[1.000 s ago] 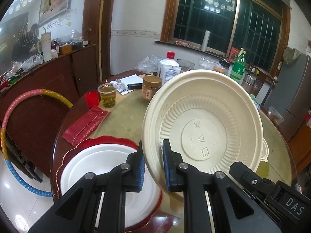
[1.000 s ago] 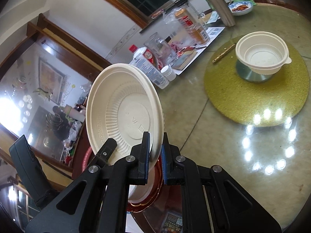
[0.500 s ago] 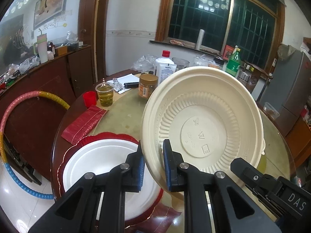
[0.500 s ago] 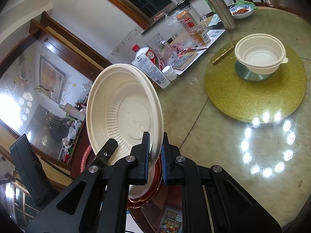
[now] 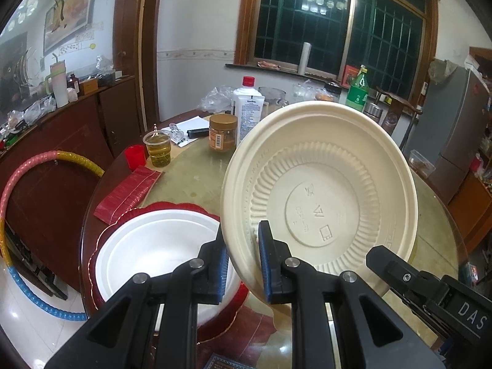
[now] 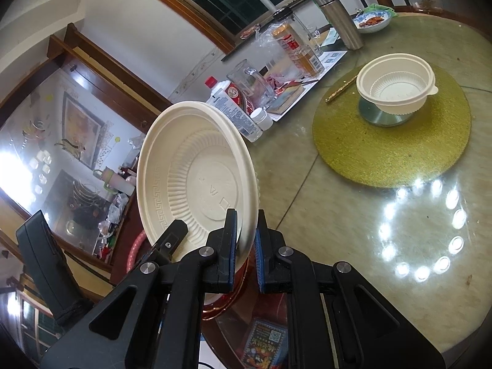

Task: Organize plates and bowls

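cream plate | tilted further upright | raised slightly

Cream plates: one, held on edge between two grippers
White plates: one, lying on the red plate
Red scalloped plates: one
Cream bowls: one, on a metal stand
Grippers: two, left and right, each clamped on the cream plate's rim
Gold round mats: one
Red cups: one
Clear cups of yellow drink: one
Brown-lidded jars: one
Green bottles: one
Steel flasks: one
Hoops: one
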A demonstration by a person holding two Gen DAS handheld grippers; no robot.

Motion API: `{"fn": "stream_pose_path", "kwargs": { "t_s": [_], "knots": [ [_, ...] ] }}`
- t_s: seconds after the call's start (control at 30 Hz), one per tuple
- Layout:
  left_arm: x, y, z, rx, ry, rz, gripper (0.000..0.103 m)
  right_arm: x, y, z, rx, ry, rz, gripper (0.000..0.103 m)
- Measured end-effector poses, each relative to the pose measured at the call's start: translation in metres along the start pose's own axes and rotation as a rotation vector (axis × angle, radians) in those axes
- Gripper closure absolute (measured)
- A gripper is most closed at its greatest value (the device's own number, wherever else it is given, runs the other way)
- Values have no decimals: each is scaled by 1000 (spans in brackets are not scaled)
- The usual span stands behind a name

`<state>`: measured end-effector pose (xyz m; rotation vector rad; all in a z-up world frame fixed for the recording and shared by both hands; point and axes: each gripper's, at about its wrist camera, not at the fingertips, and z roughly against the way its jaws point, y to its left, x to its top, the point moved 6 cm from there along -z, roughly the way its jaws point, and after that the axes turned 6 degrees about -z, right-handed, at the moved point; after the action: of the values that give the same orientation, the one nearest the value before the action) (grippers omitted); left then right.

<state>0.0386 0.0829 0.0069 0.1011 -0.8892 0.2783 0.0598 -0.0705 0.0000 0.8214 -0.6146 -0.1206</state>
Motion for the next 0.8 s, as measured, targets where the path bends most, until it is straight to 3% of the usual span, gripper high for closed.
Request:
{"fn": "stream_pose_path", "kwargs": {
  "t_s": [0.8],
  "knots": [
    [-17,-12,-13,-23,51,-45,85,-8,-22,-2,-25,4,-29,93]
  ]
}}
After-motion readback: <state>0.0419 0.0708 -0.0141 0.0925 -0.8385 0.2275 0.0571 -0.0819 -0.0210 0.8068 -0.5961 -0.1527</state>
